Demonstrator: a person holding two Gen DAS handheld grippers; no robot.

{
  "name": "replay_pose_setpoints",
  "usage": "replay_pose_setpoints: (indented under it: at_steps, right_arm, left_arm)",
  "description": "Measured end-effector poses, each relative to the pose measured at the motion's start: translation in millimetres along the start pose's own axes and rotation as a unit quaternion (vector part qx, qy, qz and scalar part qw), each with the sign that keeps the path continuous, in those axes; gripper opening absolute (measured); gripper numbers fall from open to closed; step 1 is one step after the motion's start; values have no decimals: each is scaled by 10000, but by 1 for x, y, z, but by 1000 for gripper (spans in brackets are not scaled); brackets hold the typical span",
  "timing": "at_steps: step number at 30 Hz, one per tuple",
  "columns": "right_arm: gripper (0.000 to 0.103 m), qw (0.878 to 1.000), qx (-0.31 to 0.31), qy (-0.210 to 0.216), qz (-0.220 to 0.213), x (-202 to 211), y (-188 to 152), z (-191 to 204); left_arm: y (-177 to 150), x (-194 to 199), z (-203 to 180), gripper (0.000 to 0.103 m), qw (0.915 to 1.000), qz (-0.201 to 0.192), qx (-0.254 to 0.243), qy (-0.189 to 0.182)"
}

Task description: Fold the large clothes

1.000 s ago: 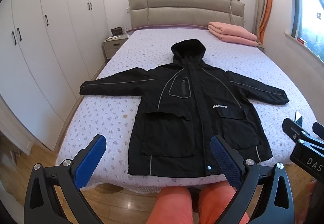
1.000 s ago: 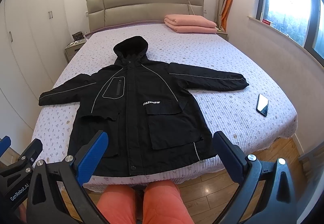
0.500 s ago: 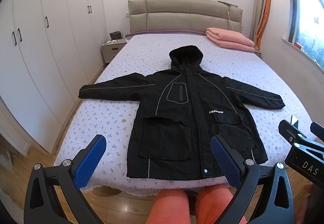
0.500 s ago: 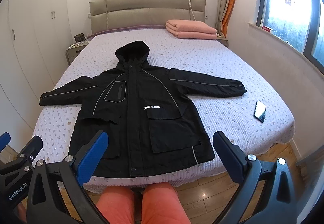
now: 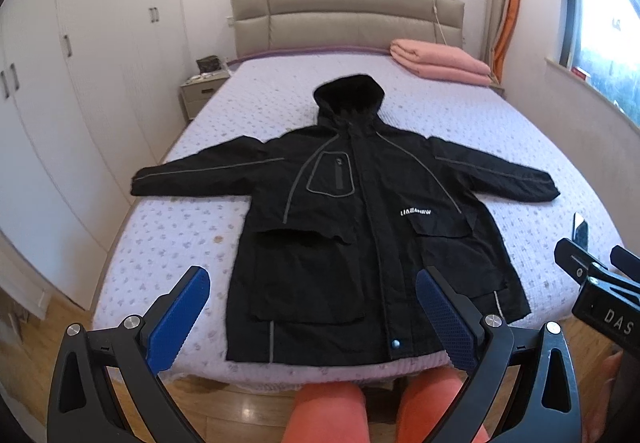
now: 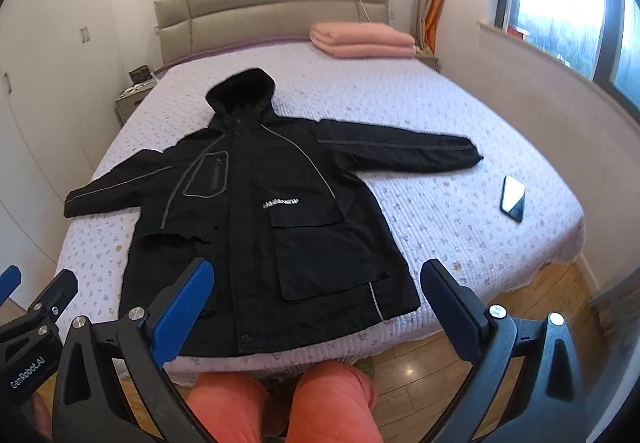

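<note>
A black hooded jacket (image 5: 352,227) lies flat and face up on the bed (image 5: 168,235), sleeves spread to both sides, hood toward the headboard; it also shows in the right wrist view (image 6: 256,219). My left gripper (image 5: 314,317) is open and empty, held above the jacket's hem at the foot of the bed. My right gripper (image 6: 316,303) is open and empty, also over the hem. Neither touches the jacket.
A phone (image 6: 513,198) lies on the bed's right side. A folded pink blanket (image 5: 438,61) sits by the headboard. White wardrobes (image 5: 60,91) line the left wall, with a nightstand (image 5: 202,91). A window ledge (image 6: 560,91) runs on the right. My orange-clad knees (image 5: 384,407) are below.
Both cameras have tilted and swung a little; the right view has turned left and rolled. The jacket has not moved and both grippers stay open.
</note>
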State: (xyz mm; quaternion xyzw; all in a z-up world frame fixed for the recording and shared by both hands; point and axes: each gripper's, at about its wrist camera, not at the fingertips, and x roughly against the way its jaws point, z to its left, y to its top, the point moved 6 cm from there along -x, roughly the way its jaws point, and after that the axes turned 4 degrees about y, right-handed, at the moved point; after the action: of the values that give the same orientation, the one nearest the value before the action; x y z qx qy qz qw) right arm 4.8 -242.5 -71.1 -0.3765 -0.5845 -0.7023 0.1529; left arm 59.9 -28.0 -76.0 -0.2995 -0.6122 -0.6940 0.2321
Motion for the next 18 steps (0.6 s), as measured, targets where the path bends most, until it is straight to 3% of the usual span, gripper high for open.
replay_pose_setpoints:
  at_steps: [6, 11, 15, 18]
  right_arm:
    - [103, 9995, -161, 17, 272, -102, 2, -28]
    - [103, 9984, -230, 96, 499, -205, 28, -49]
    - [103, 9948, -625, 195, 779, -269, 59, -85]
    - [103, 9926, -856, -117, 854, -288, 84, -128]
  left_arm:
    - [6, -111, -47, 103, 9975, 499, -494, 27]
    - [31, -207, -89, 103, 9940, 882, -640, -55]
    - [62, -252, -127, 103, 9920, 1020, -668, -317]
    - [83, -268, -161, 103, 9884, 1153, -828, -530]
